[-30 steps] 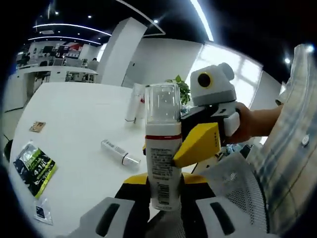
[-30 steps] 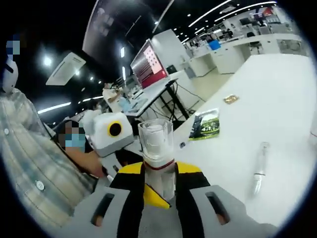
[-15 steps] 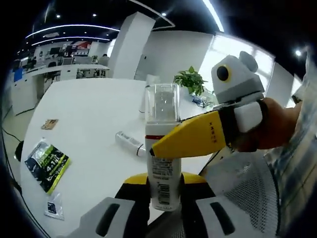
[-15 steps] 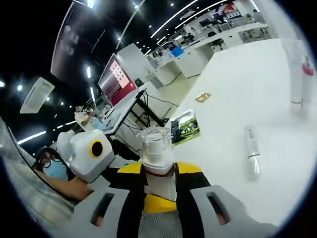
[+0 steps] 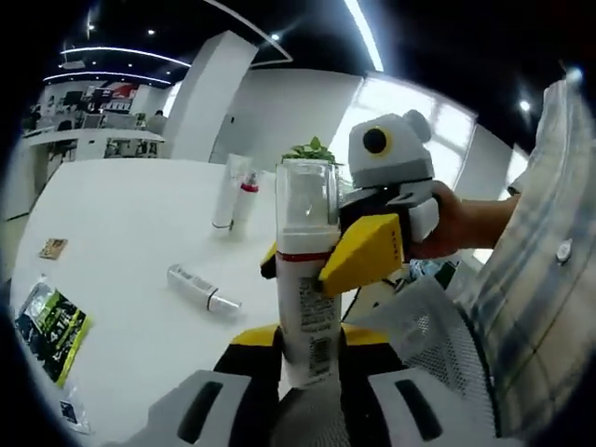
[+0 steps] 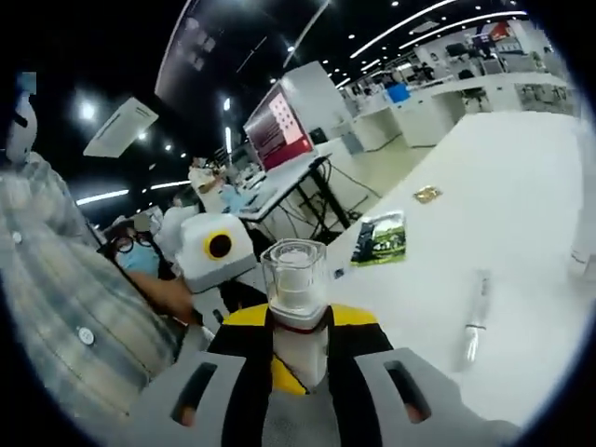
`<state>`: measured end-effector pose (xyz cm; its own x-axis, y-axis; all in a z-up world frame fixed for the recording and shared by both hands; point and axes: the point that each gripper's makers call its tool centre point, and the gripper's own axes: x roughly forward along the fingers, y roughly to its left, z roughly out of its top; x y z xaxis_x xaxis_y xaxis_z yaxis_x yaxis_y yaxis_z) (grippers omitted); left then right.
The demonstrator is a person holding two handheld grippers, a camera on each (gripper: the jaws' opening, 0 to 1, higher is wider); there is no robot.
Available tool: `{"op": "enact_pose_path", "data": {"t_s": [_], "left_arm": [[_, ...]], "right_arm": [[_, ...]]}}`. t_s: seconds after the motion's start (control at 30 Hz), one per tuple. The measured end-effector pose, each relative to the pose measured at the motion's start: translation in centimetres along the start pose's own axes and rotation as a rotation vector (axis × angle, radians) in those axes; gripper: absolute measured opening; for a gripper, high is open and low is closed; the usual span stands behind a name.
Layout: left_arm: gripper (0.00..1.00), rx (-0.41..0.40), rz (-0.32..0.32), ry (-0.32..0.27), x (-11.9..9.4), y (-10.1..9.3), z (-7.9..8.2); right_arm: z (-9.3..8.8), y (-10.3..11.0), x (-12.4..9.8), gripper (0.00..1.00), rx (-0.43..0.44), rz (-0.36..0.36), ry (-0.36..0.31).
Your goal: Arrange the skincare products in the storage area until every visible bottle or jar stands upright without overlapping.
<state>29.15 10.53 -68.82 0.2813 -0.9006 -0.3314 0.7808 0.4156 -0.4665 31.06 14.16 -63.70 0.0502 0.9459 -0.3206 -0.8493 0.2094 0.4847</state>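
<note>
- Skincare bottle [image 5: 306, 279], white with a clear cap and a red band below it, is standing upright off the white table [image 5: 121, 223], pinched between both tools; the left gripper [image 5: 307, 358] is closing its jaws on the lower labelled body, while the right gripper [image 5: 368, 256] is coming in from the right and clamping its yellow jaws just under the red band.
- Table is sitting in a large open office with a white pillar, bright windows, dark ceiling and strip lights; on it are lying a small tube [image 5: 202, 289] on its side, two upright white tubes [image 5: 233, 191] further back, a green sachet [image 5: 48, 321] near the edge and a small brown packet [image 5: 51, 248].
- A person's hand [image 5: 456, 223] is gripping the right tool's handle, a plaid sleeve [image 5: 531, 270] showing beside it.
- Right gripper view is looking along the bottle's clear cap [image 6: 294, 275], held in its own jaws [image 6: 298, 358]; the left tool [image 6: 214, 251] is appearing at the left; desks, a red-and-white screen [image 6: 279, 130] and seated people are showing behind the table.
</note>
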Motion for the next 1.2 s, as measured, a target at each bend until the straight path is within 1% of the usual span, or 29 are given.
{"op": "enact_pose_path", "data": {"t_s": [0.1, 0.13, 0.17, 0.2, 0.3, 0.37, 0.4, 0.43, 0.47, 0.53, 0.57, 0.6, 0.63, 0.67, 0.7, 0.73, 0.8, 0.83, 0.87, 0.9, 0.93, 0.97, 1.0, 1.03, 1.07, 1.1, 1.13, 1.17, 1.2], "left_arm": [[0.25, 0.003, -0.043, -0.005, 0.1, -0.8, 0.1], [0.25, 0.005, -0.056, -0.008, 0.1, -1.1, 0.1], [0.25, 0.006, -0.083, -0.01, 0.2, -1.6, 0.2], [0.26, 0.005, -0.102, -0.013, 0.2, -1.9, 0.2], [0.26, 0.007, -0.17, -0.019, 0.2, -3.2, 0.3], [0.25, 0.016, -0.201, -0.015, 0.2, -3.9, 0.2], [0.25, 0.03, -0.19, -0.005, 0.2, -3.9, 0.1], [0.24, 0.035, -0.186, -0.007, 0.1, -3.9, 0.1], [0.24, 0.025, -0.186, -0.006, 0.1, -3.8, 0.1], [0.24, 0.026, -0.12, -0.034, -0.1, -2.5, 0.7], [0.24, 0.008, -0.085, -0.035, -0.2, -1.8, 0.7], [0.24, -0.006, -0.042, -0.03, -0.3, -1.0, 0.6], [0.24, -0.032, 0.009, -0.021, -0.5, 0.1, 0.4], [0.24, -0.039, 0.025, -0.024, -0.6, 0.5, 0.4], [0.24, -0.039, 0.047, -0.033, -0.6, 0.9, 0.6], [0.24, -0.033, 0.1, -0.037, -0.8, 1.7, 0.7], [0.23, -0.027, 0.142, -0.022, -1.1, 2.5, 0.4], [0.23, -0.039, 0.177, -0.021, -1.3, 3.0, 0.4], [0.23, -0.035, 0.18, -0.018, -1.3, 3.1, 0.3], [0.23, -0.027, 0.201, -0.012, -1.4, 3.4, 0.3], [0.23, 0.003, 0.24, 0.002, -1.6, 3.8, 0.2], [0.24, 0.024, 0.27, 0.027, -1.6, 4.1, -0.2], [0.24, 0.031, 0.274, 0.051, -1.6, 4.1, -0.6], [0.24, 0.045, 0.29, 0.079, -1.5, 4.4, -1.0], [0.24, 0.045, 0.287, 0.087, -1.4, 4.3, -1.2], [0.24, 0.04, 0.29, 0.092, -1.4, 4.3, -1.3], [0.24, 0.039, 0.291, 0.092, -1.4, 4.4, -1.3], [0.24, 0.026, 0.294, 0.09, -1.5, 4.6, -1.3], [0.24, 0.031, 0.291, 0.09, -1.5, 4.6, -1.3]], "right_arm": [[0.0, 1.2, -0.4, 0.19, -0.064, 0.081, 0.034], [0.0, 1.5, -0.5, 0.19, -0.066, 0.109, 0.047], [-0.1, 1.8, -0.7, 0.19, -0.076, 0.133, 0.058], [0.0, 2.3, -0.9, 0.2, -0.075, 0.169, 0.063], [-0.2, 3.2, -1.3, 0.2, -0.065, 0.244, 0.082], [-0.3, 3.6, -1.4, 0.2, -0.062, 0.271, 0.092], [-0.4, 3.6, -1.3, 0.2, -0.052, 0.272, 0.096], [-0.4, 3.5, -1.2, 0.2, -0.052, 0.27, 0.093], [-0.4, 3.5, -1.1, 0.2, -0.049, 0.269, 0.09], [0.5, 2.8, -0.6, 0.2, -0.027, 0.217, 0.03], [0.6, 2.1, -0.3, 0.2, -0.013, 0.174, 0.018], [0.7, 1.5, -0.1, 0.2, 0.004, 0.132, 0.018], [0.5, 0.4, 0.2, 0.19, 0.036, 0.049, 0.038], [0.7, 0.1, 0.4, 0.19, 0.029, 0.017, 0.033], [1.1, -0.3, 0.8, 0.19, 0.023, -0.031, 0.012], [1.0, -0.5, 1.0, 0.19, 0.045, -0.069, 0.015], [1.2, -0.3, 1.7, 0.25, 0.028, -0.089, 0.015], [1.2, -0.6, 2.1, 0.27, 0.042, -0.132, 0.01], [1.2, -0.7, 2.3, 0.28, 0.053, -0.152, 0.006], [1.3, -0.8, 2.5, 0.29, 0.061, -0.166, -0.002], [1.6, -1.1, 2.8, 0.29, 0.092, -0.2, -0.032], [1.5, -1.8, 2.9, 0.29, 0.152, -0.251, -0.048], [1.5, -2.1, 3.1, 0.29, 0.193, -0.276, -0.063], [1.1, -2.3, 3.4, 0.28, 0.226, -0.29, -0.058], [0.8, -2.1, 3.7, 0.27, 0.205, -0.282, -0.04], [0.2, -2.8, 3.6, 0.23, 0.151, -0.343, -0.013], [0.4, -3.2, 3.4, 0.22, 0.08, -0.364, -0.012], [0.4, -2.6, 3.5, 0.22, 0.097, -0.34, -0.026], [0.7, -2.5, 3.4, 0.22, 0.098, -0.339, -0.034]]}}
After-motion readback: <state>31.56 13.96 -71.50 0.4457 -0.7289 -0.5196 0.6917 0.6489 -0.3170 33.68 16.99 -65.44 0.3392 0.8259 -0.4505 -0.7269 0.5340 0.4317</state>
